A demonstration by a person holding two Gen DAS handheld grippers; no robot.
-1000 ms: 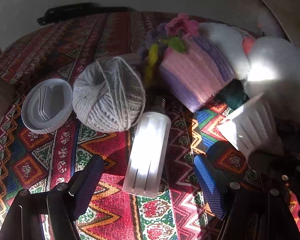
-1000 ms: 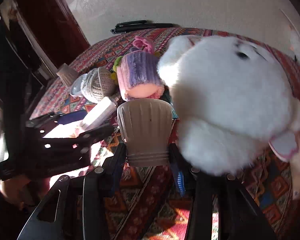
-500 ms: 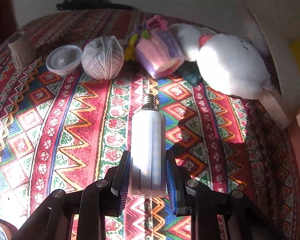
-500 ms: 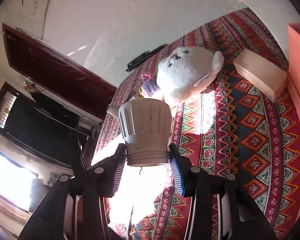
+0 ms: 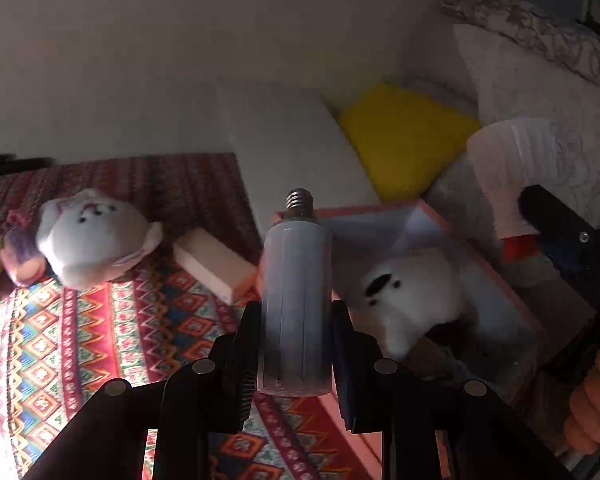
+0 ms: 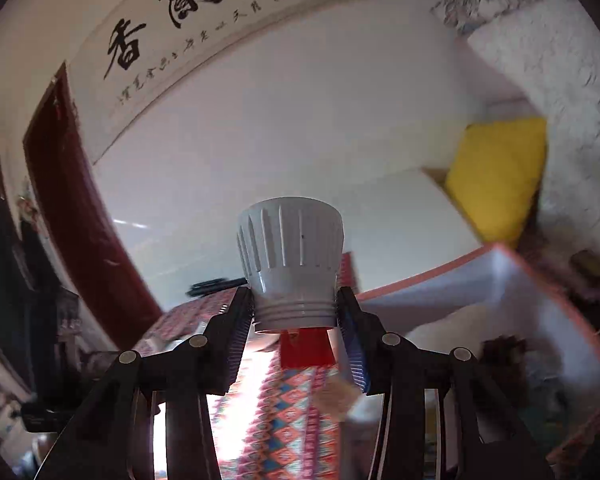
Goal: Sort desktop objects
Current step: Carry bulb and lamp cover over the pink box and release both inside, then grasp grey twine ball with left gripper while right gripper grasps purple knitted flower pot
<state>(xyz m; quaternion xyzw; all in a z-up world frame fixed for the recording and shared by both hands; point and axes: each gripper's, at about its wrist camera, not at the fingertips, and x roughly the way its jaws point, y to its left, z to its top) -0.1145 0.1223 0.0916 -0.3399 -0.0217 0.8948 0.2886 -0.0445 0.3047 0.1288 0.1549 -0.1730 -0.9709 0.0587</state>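
My left gripper is shut on a white cylindrical bulb, its screw base pointing away, held in the air by the near-left corner of a pink-rimmed box. A white plush with black marks lies in that box. My right gripper is shut on a white ribbed lamp housing with a red piece under it. In the left wrist view that housing hangs over the box's far right side, pinched by a black finger.
On the patterned tablecloth lie a white plush toy, a pink and purple knitted piece and a beige block. A yellow cushion sits behind the box. A hand shows at the lower right.
The left gripper shut on the bulb, lifted it and swung right to the box. The right gripper carried the housing up and over the box as well.
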